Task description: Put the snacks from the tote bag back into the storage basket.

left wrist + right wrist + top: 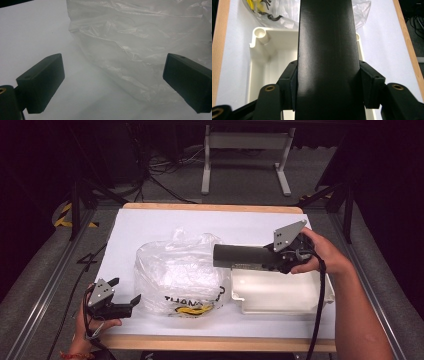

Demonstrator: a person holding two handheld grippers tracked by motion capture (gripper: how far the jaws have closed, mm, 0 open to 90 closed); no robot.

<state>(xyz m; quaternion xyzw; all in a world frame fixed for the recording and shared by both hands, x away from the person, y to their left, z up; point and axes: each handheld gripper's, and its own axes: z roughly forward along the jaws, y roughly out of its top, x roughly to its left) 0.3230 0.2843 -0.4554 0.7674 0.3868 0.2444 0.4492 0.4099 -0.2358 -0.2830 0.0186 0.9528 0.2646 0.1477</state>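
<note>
The right hand-held gripper (pixel 272 256) clenched a dark tube (pixel 240 255) level above the white tray (pixel 280 295), its tip toward the plastic bag (pixel 175 275); the left hand-held gripper (pixel 125 297), released, should spread that bag's mouth first.

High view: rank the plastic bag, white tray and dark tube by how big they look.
1. Plastic bag, the largest spread.
2. White tray, somewhat smaller, its back edge hidden behind the tube.
3. Dark tube, the smallest, though it is lifted nearer the camera in the right gripper, so its true size is unsure.
</note>
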